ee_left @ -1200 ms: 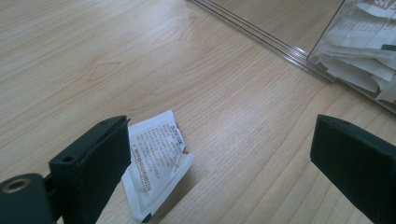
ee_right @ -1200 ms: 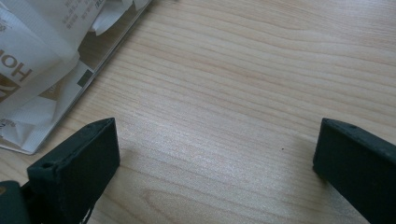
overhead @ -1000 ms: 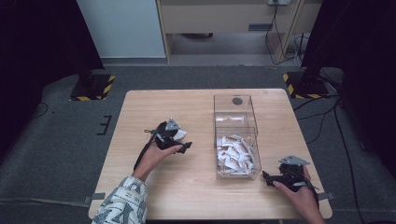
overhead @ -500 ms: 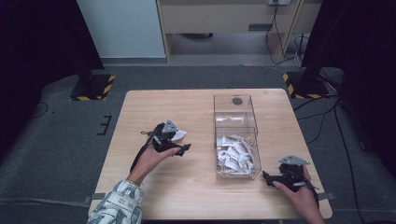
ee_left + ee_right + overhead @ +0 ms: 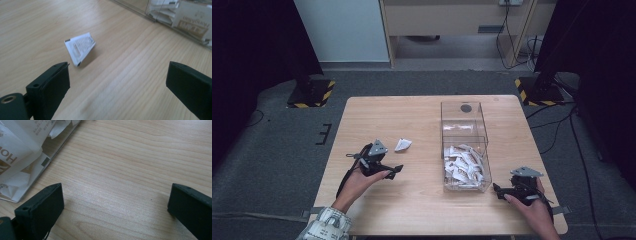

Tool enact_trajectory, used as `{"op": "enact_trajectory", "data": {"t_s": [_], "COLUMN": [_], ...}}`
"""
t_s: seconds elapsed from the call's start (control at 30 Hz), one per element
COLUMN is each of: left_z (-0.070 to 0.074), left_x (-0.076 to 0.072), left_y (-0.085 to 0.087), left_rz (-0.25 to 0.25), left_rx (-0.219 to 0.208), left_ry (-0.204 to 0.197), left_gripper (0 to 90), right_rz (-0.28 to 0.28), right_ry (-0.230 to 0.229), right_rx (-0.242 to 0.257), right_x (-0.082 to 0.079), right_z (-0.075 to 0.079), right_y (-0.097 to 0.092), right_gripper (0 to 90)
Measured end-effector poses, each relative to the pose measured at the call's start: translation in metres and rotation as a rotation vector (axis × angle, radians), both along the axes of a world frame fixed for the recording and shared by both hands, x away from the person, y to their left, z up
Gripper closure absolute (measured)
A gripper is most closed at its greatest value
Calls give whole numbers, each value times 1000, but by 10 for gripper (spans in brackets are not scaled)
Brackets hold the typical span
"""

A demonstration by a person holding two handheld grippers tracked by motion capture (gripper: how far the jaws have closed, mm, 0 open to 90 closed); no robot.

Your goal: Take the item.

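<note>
A small white folded packet (image 5: 402,145) lies alone on the wooden table (image 5: 412,200); in the left gripper view the packet (image 5: 80,48) rests just ahead of the left jaw. My left gripper (image 5: 395,171) is open and empty, a little to the near left of the packet. A clear plastic box (image 5: 464,147) stands right of centre, its near half heaped with white packets (image 5: 462,164). My right gripper (image 5: 497,189) is open and empty, near the box's near right corner. In the right gripper view the box's packets (image 5: 22,150) fill the upper left.
The box's far half (image 5: 463,120) holds very little. Black stands with yellow-striped bases (image 5: 311,94) sit on the floor beyond both far corners of the table, and cables (image 5: 557,125) trail on the right.
My left gripper has let go of the white packet and drawn back toward the near left; the packet now lies on the table. The right gripper has stayed put.
</note>
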State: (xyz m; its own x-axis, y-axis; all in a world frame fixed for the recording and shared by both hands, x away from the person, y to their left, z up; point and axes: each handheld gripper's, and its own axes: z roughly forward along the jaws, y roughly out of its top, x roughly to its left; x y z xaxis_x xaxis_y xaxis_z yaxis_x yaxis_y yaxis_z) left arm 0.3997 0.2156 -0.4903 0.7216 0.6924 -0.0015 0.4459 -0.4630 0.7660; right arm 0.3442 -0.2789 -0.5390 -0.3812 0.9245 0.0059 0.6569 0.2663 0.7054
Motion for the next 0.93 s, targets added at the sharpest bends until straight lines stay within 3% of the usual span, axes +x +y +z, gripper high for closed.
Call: {"op": "enact_trajectory", "data": {"t_s": [0.17, 0.33, 0.53, 0.67, 0.93], "left_z": [-9, -23, -40, -46, -46], "left_x": [-16, -34, -47, -51, -49], "left_y": [25, 53, 75, 78, 77], "left_rz": [25, 80, 124, 124, 124], "left_rx": [21, 14, 36, 55, 63], "left_ry": [28, 67, 113, 69, 70], "left_gripper": [42, 41, 44, 41, 23], "right_rz": [0, -1, -2, 0, -5], "right_ry": [0, 0, 0, 1, 3], "right_rx": [0, 0, 0, -1, 0], "right_x": [0, 0, 0, 0, -1], "right_z": [0, 0, 0, 0, 0], "right_y": [0, 0, 0, 0, 0], "right_gripper": [8, 8, 8, 8, 8]}}
